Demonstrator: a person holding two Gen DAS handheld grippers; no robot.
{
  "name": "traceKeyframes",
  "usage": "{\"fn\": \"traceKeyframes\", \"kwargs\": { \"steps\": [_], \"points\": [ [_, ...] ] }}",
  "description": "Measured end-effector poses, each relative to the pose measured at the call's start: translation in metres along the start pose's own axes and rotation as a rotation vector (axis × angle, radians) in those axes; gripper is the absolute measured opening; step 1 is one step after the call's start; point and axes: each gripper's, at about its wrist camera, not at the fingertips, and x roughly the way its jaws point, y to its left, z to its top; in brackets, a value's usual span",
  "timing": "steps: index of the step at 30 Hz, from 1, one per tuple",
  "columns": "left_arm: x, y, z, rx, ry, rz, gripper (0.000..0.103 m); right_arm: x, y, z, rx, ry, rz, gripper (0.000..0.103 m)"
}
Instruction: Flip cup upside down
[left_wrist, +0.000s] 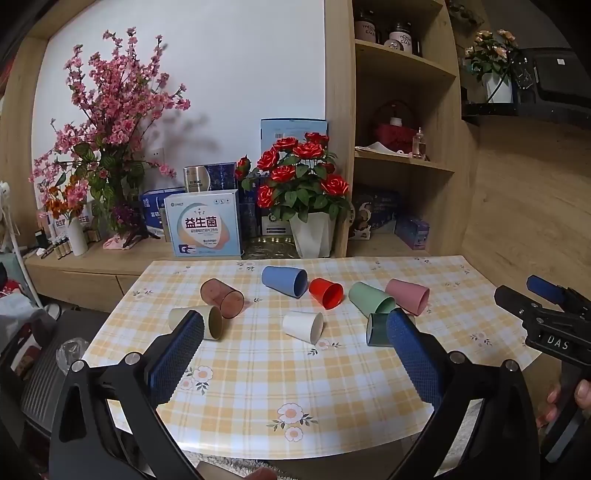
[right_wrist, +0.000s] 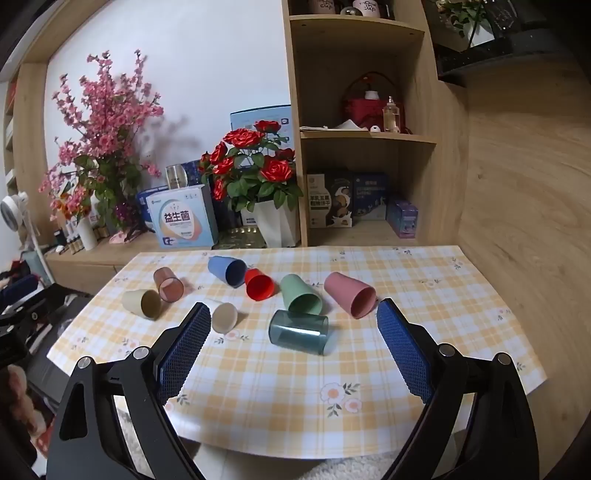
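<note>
Teal cup (right_wrist: 298, 331) lies sideways, long axis left-right, mouth pointing right.

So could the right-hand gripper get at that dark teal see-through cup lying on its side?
Probably yes. The right gripper is open, the teal cup lies straight ahead between its fingers, and nothing stands between them.

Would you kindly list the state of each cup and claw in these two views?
Blue plastic cup: on its side.
Red plastic cup: on its side.
Green plastic cup: on its side.
Pink plastic cup: on its side.
Teal see-through cup: on its side.
White plastic cup: on its side.
Beige plastic cup: on its side.
Brown see-through cup: on its side.
Left claw: open, empty.
Right claw: open, empty.
</note>
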Motion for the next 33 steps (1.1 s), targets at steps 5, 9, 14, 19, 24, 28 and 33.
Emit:
{"fn": "traceKeyframes", "kwargs": {
  "steps": [5,9,14,19,24,28,33],
  "points": [
    [0.002,0.0,0.0,0.002,0.007,0.001,0.097,0.001,0.0,0.0,-0.002,-0.002,-0.001,0.088],
    [-0.003,0.006,0.003,0.002,0.002,0.001,0.097,0.0,-0.001,0.0,-0.001,-0.003,0.0,0.088],
    [-0.003,0.008,0.004,0.001,0.004,0.001,0.097,0.0,-0.001,0.0,0.0,-0.005,0.001,0.088],
    [-0.003,0.009,0.005,0.0,0.003,0.0,0.097,0.0,-0.001,0.0,-0.001,-0.004,0.0,0.088],
    [-0.004,0.011,0.004,-0.002,0.002,0.0,0.097,0.0,-0.001,0.0,0.0,-0.004,0.0,0.088],
    [-0.006,0.011,0.004,-0.003,0.0,0.003,0.097,0.0,-0.001,0.0,0.0,-0.004,0.0,0.088],
    [-0.007,0.012,0.004,-0.001,-0.002,0.002,0.097,0.0,-0.001,0.0,0.0,-0.004,0.0,0.088]
  ]
}}
